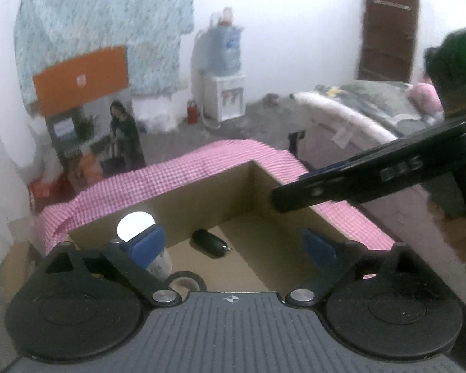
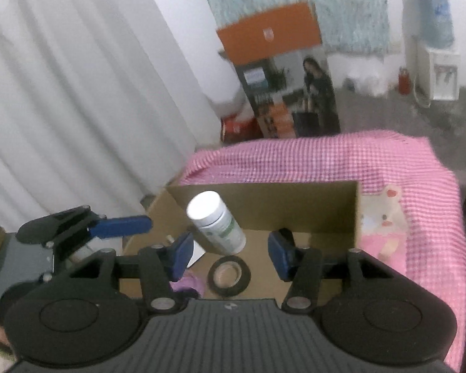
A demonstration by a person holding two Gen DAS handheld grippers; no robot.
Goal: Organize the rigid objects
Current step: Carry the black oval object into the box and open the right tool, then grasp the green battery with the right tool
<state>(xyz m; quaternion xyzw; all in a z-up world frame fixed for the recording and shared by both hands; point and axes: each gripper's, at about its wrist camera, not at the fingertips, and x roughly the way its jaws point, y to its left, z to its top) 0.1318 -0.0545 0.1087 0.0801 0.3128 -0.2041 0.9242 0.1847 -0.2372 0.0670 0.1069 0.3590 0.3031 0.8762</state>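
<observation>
Contents, open brown cardboard box (image 2: 295, 211): white plastic pill bottle (image 2: 216, 222) leaning at back wall, black tape roll (image 2: 229, 275), black oval fob (image 1: 209, 244). Left gripper (image 1: 233, 244), right gripper (image 2: 230, 256): jaws apart, empty. Lift straight clear; avoid toppling bottle.

Cardboard, cloth and plastic

The box (image 2: 295, 208) is matt brown cardboard; the checked tablecloth (image 2: 326, 161) is woven cloth; the white bottle (image 2: 217, 223) is smooth plastic.
</observation>
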